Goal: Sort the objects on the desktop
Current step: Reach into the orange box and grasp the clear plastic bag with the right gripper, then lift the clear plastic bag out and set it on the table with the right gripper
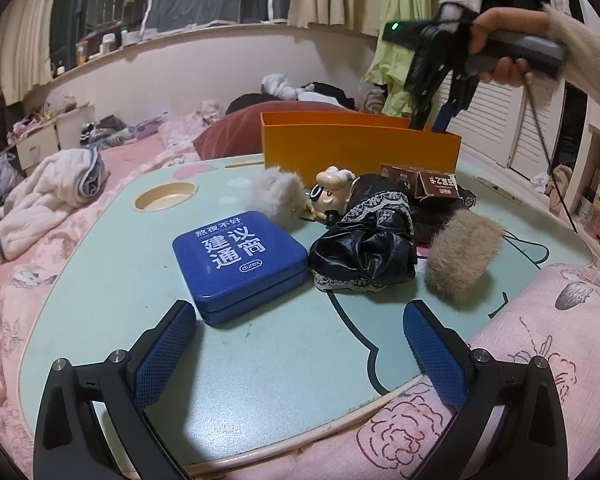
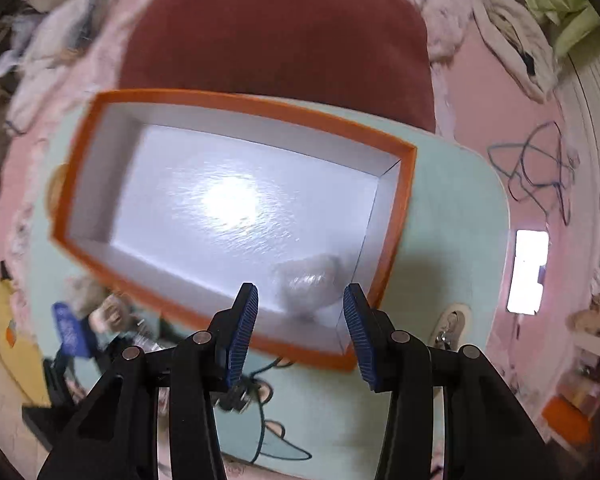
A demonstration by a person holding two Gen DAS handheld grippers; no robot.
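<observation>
Readable print on the mint-green lap table

The flat blue square metal tin (image 1: 236, 262) carries white Chinese characters on its lid, "熬夜不好" in a small line above large "建议通宵", with the brand "durex" in a small oval beneath. Behind the tin and to its right, the small brown cardboard box (image 1: 424, 184) shows white Chinese print lying upside down, too small to read.

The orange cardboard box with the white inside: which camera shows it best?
The right wrist view: it looks straight down into the orange cardboard box, showing its glossy white floor. The left wrist view shows only its outer orange wall.
</observation>
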